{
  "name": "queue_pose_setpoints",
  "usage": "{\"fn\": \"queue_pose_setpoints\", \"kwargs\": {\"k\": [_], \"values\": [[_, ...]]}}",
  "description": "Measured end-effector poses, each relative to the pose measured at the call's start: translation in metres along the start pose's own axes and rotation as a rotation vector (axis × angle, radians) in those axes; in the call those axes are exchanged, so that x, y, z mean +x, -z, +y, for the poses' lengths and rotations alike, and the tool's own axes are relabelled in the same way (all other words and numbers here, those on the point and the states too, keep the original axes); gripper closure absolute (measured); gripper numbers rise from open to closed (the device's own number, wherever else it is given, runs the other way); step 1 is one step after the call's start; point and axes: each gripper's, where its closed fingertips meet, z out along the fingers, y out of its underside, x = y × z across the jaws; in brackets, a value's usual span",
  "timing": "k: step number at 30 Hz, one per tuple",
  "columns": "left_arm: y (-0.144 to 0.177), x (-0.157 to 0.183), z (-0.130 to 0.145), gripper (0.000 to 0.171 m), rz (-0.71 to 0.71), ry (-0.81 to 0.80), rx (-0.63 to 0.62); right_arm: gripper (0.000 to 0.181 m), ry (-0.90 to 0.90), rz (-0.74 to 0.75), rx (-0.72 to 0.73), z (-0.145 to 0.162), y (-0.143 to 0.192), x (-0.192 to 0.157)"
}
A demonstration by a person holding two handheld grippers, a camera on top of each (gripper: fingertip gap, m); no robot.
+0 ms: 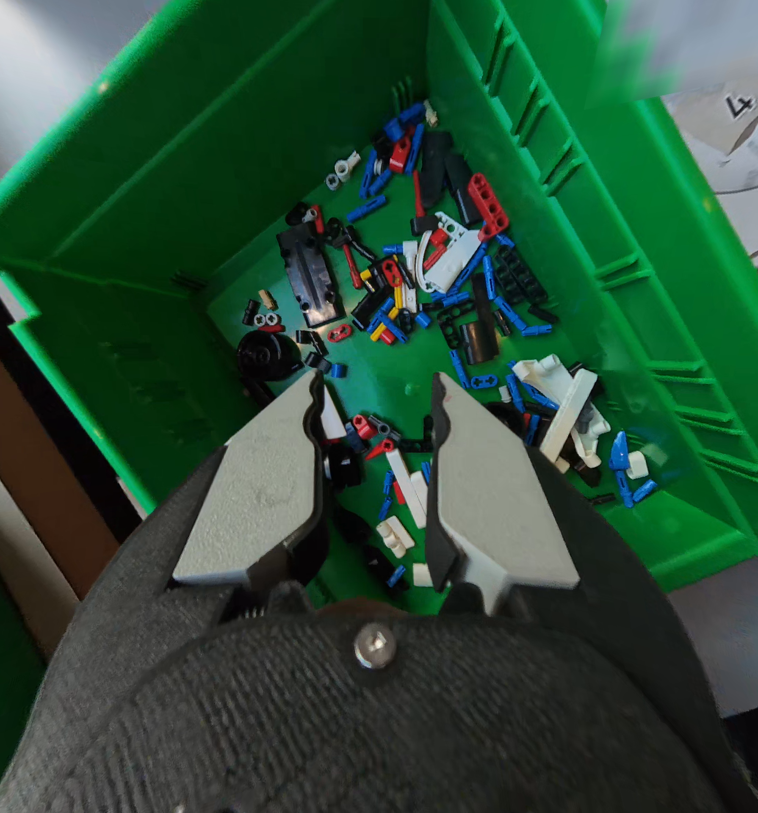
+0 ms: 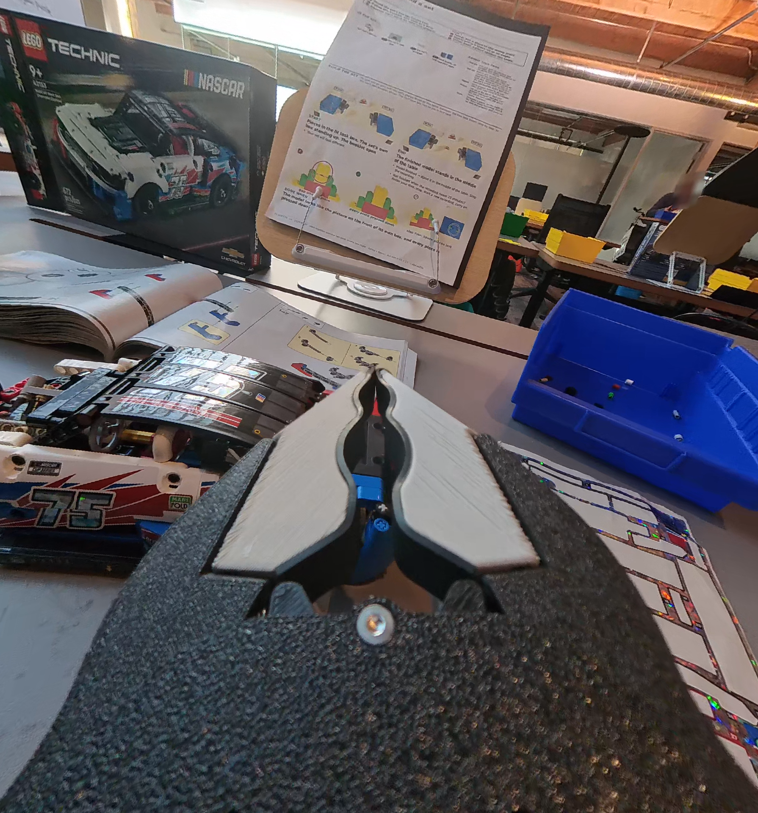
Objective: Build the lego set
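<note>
The green plastic bin [image 1: 280, 145] has smooth, slightly glossy walls, and the small plastic lego pieces [image 1: 417, 281] on its floor shine. The left tongs [image 1: 377, 382] have matt grey fingers [image 1: 254, 484] on a rough black textured body. In the right wrist view, the blue plastic bin [image 2: 659, 444] is glossy; the paper sticker sheet [image 2: 659, 585] at the counter's right edge glitters; the grey counter [image 2: 38, 624] looks matt.

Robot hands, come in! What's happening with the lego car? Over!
Left gripper open, empty, over loose pieces in green bin. Right gripper shut, nothing clearly held, beside the half-built car. Nothing blocking the pieces.
</note>
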Motion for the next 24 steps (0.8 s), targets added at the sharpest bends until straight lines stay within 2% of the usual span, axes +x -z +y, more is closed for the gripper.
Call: {"fn": "queue_pose_setpoints", "kwargs": {"k": [2,4,9,11,15,24], "values": [[0.001,-0.004,-0.010,0.126,0.012,-0.031,0.054,0.181,0.020,0.003,-0.016,0.002,-0.002,-0.002],[-0.001,-0.006,-0.018,0.137,0.048,-0.045,0.082,0.181,0.052,0.002,-0.033,0.004,-0.004,-0.005],[-0.013,-0.004,-0.037,0.142,0.244,0.149,0.070,0.181,0.129,0.016,-0.079,0.011,-0.008,-0.010],[-0.014,-0.005,-0.050,0.143,0.259,0.114,0.088,0.181,0.135,0.035,-0.090,0.012,-0.009,-0.007],[-0.024,-0.013,-0.068,0.152,0.174,-0.017,0.068,0.181,0.138,0.070,-0.111,0.015,-0.010,0.000],[-0.061,0.005,-0.089,0.156,0.247,-0.133,0.015,0.181,0.183,0.112,-0.164,0.022,-0.013,0.003]]}}
